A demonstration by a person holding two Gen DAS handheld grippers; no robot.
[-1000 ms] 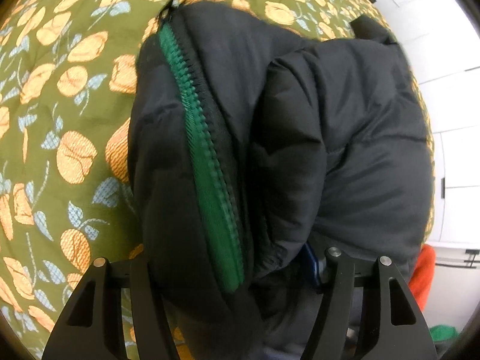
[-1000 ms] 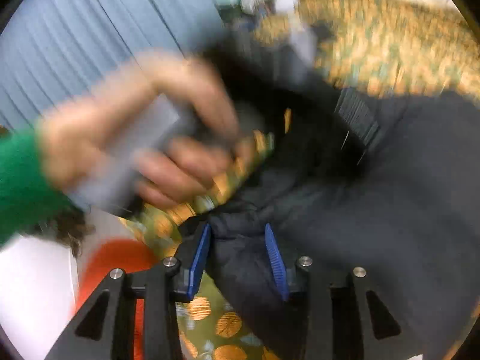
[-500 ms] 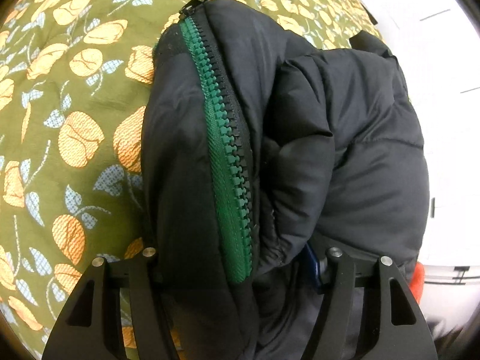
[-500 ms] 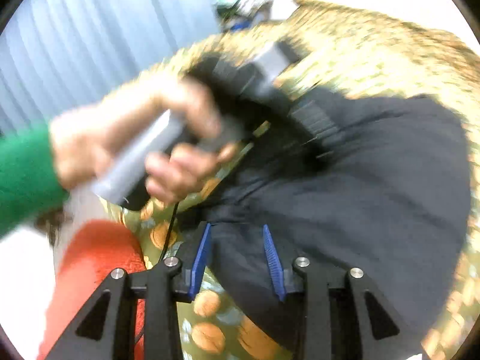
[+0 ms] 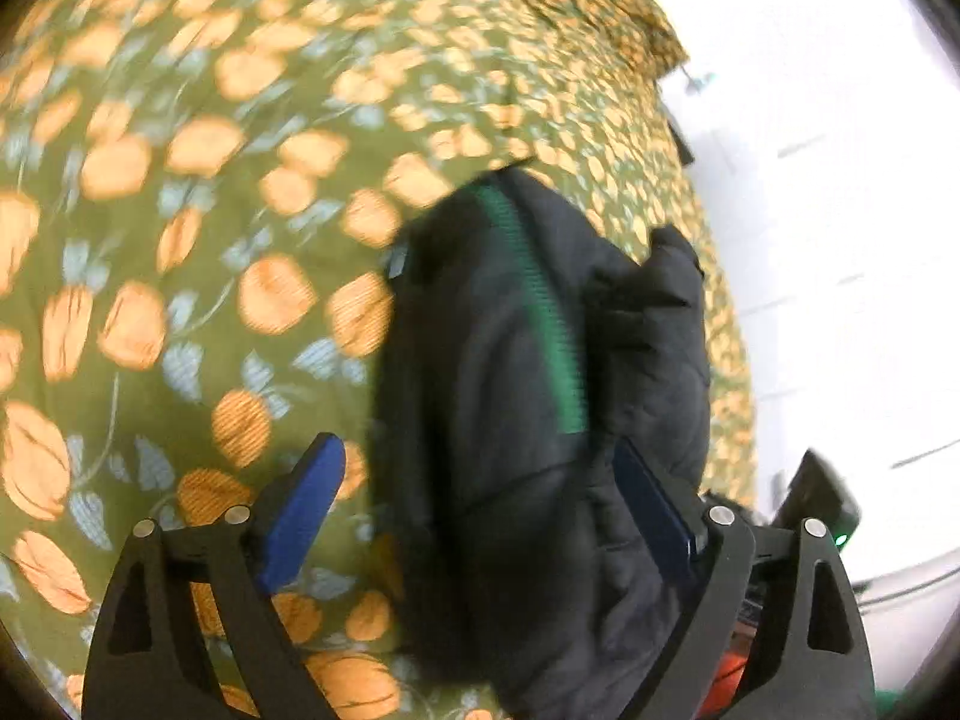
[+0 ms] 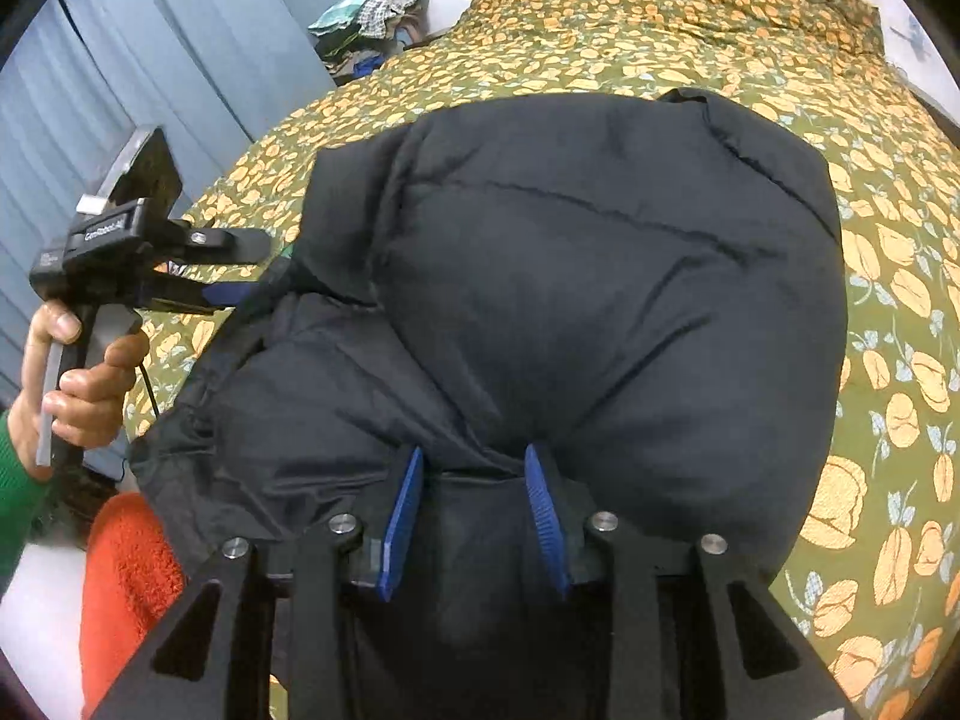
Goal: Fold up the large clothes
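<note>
The left gripper (image 5: 480,510) is opening, its blue pads wide apart and off the black puffer jacket (image 6: 600,300) between them, while the right gripper (image 6: 474,510) pinches a jacket fold at bottom centre, the jacket heaped mid-frame on the floral bedspread (image 6: 660,30).

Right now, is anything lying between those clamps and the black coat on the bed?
Nothing visible. The puffy black jacket sits directly between the right gripper fingers; the opening left gripper straddles its green-zippered edge.
</note>
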